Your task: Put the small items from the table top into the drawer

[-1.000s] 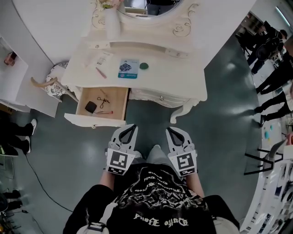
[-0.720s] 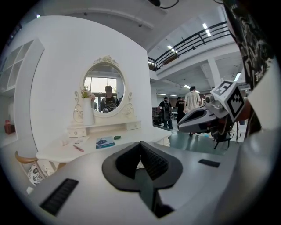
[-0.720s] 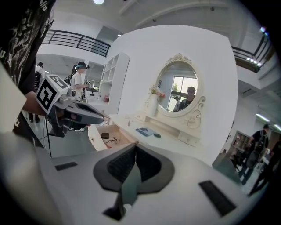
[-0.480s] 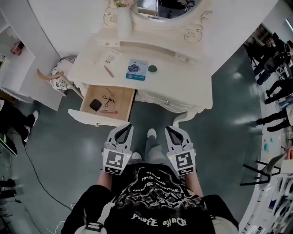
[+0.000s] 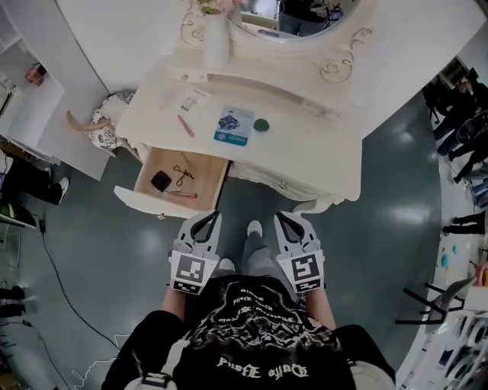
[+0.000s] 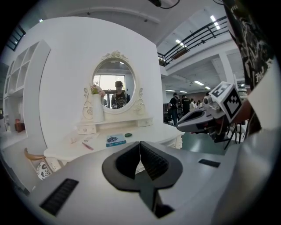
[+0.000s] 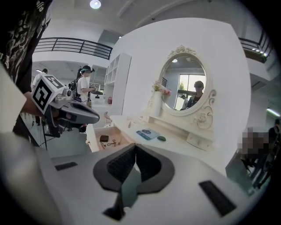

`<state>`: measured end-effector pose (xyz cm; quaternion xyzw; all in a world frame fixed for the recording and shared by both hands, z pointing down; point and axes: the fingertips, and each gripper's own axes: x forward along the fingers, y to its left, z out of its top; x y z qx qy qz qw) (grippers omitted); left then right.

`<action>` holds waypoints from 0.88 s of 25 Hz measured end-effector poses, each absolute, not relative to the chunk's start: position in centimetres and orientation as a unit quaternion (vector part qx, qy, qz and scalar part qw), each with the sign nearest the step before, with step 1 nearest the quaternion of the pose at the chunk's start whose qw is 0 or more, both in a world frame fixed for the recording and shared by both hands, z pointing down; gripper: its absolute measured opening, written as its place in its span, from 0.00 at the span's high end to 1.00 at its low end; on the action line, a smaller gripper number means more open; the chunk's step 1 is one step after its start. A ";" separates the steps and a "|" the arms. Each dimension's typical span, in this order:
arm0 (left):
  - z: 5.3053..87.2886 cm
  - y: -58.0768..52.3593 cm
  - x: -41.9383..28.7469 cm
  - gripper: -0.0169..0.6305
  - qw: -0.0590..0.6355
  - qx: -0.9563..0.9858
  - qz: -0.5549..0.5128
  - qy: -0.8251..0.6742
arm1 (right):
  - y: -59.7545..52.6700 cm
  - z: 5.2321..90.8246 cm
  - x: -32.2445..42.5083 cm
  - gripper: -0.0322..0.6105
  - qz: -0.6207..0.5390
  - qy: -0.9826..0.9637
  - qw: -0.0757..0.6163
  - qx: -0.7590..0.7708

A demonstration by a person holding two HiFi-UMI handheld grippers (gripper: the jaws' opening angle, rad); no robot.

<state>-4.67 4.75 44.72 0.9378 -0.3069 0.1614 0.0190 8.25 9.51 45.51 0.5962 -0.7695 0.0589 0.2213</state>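
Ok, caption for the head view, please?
Person before the white dressing table, drawer open; left gripper and right gripper shut, empty; pink pen, blue booklet, green disc on top.

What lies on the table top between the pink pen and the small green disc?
A blue packet lies flat between the pink pen and the green disc. The head view shows this most clearly.

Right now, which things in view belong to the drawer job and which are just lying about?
Job: blue packet, green round piece, pink stick and white slip on the table top; open drawer, with small items already inside.
Not the job: vase, mirror, patterned stool beside the table.
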 end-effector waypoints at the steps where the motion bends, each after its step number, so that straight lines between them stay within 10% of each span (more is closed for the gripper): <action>1: 44.8 4.4 -4.4 0.95 0.021 0.937 0.163 -0.308 | 9.0 45.6 8.5 0.93 0.061 -0.771 0.221 0.594; 22: 44.6 -5.5 2.5 0.95 0.040 0.912 0.167 -0.372 | -3.4 46.4 15.9 0.93 0.073 -0.808 0.227 0.539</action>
